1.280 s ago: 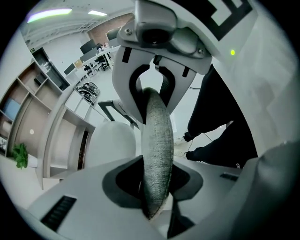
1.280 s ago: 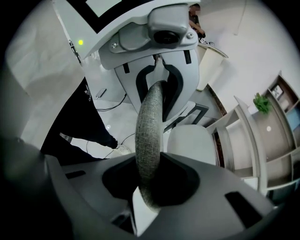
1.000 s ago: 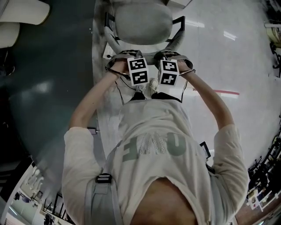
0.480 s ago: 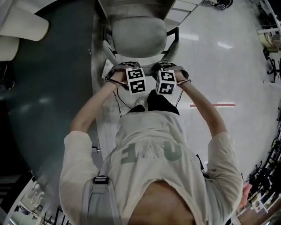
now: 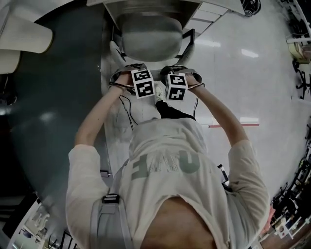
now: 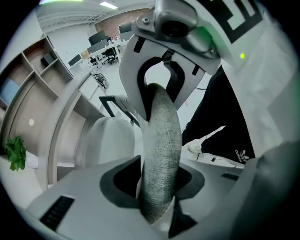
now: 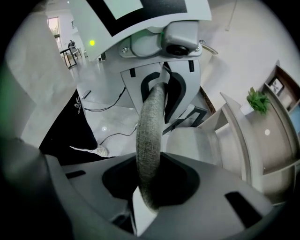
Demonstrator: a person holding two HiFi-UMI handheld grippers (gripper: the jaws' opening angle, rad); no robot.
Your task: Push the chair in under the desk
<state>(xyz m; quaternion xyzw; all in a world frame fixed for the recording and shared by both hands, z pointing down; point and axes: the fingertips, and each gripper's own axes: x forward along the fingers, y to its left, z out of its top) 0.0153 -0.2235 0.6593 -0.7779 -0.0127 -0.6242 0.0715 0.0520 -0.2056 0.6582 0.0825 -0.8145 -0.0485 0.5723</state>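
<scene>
A grey office chair stands in front of me, its seat (image 5: 151,36) partly beneath the desk (image 5: 150,5) at the top of the head view. Both grippers sit side by side on the top edge of its fabric backrest. In the left gripper view the backrest edge (image 6: 161,154) runs down between the jaws of my left gripper (image 6: 157,206) (image 5: 131,73); those jaws are opening, with the fabric still touching them. My right gripper (image 7: 147,197) (image 5: 176,73) is shut on the same backrest edge (image 7: 149,140). The seat (image 6: 108,140) (image 7: 192,145) lies beyond.
A dark carpet (image 5: 48,97) borders the pale floor on the left. A cable (image 5: 127,109) trails on the floor by my feet, and a red floor line (image 5: 233,125) lies to the right. Wall shelving with a small plant (image 7: 257,101) (image 6: 16,152) stands behind the desk.
The chair has rolled forward, further beneath the desk. Both grippers and I have moved forward with it, still on the backrest.
</scene>
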